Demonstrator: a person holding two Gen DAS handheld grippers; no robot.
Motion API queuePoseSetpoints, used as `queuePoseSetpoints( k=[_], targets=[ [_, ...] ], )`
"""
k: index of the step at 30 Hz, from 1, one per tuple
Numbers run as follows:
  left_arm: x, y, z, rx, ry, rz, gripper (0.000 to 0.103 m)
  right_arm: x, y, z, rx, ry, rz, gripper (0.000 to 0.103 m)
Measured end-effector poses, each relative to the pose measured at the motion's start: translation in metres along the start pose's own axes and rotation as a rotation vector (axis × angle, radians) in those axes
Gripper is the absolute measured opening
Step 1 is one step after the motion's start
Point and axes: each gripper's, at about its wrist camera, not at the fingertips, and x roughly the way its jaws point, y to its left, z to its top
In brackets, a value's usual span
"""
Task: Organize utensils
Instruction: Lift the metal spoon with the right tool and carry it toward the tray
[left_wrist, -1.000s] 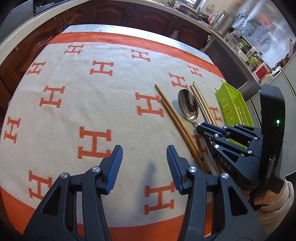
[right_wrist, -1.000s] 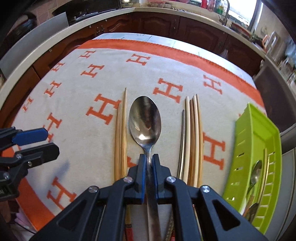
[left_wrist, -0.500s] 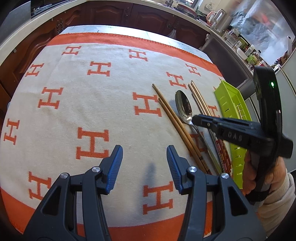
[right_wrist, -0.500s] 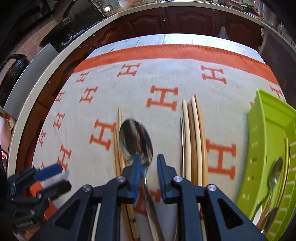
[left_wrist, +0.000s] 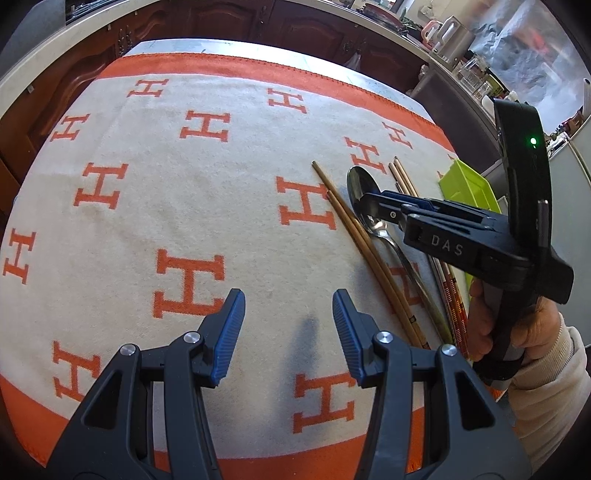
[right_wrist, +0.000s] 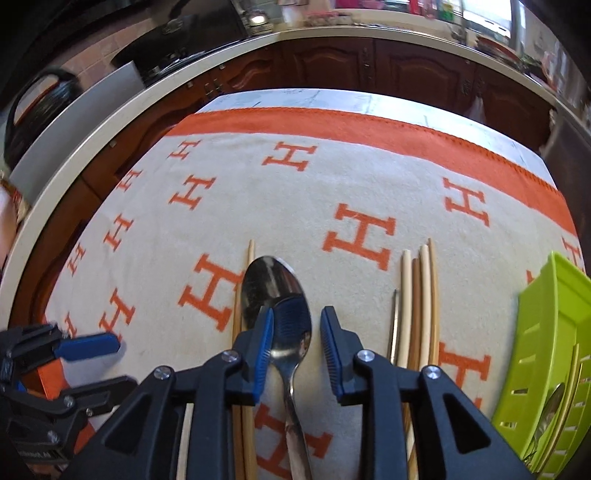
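Right gripper: jaws parted, hovering over the spoon with a blue pad on either side of the bowl's rear half; neither pad is seen touching the metal, so it has hold of nothing.
Left gripper: jaws wide apart over bare blanket, holding nothing; in the right wrist view it shows at the lower left edge.
Spoon: steel, lying flat on the blanket, bowl pointing away from the person and handle running back under the right gripper; also seen from the left wrist.
Chopsticks left of the spoon: a wooden pair lying side by side, just beside the spoon and roughly parallel to it.
Chopsticks right of the spoon: a bundle of light and darker sticks packed together, with a thin grey metal one at its left edge, lying apart from the spoon.
Green tray: a lime slotted tray at the far right, right of the bundle; a spoon and some pale sticks already lie inside it.
Blanket: cream with orange H marks and an orange border, covering the surface under all the utensils.
Hand: grips the handle of the right gripper, cream sleeve at the wrist.
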Motion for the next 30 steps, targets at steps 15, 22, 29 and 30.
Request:
queuePoseSetpoints(
  k=[15, 22, 29, 30],
  targets=[
    [0.004, -0.005, 0.001, 0.004, 0.003, 0.004, 0.046, -0.019, 0.033, -0.017, -0.152, -0.053, -0.099, 0.004],
    [0.003, -0.01, -0.001, 0.015, 0.003, 0.002, 0.046, -0.03, 0.048, -0.035, -0.208, -0.078, -0.138, 0.004],
    [0.002, -0.013, -0.003, 0.024, 0.0, 0.004, 0.046, -0.035, 0.06, -0.049, -0.269, -0.067, -0.134, 0.004],
    [0.002, -0.013, -0.003, 0.023, 0.001, 0.005, 0.046, -0.036, 0.06, -0.05, -0.267, -0.062, -0.128, 0.004]
  ],
)
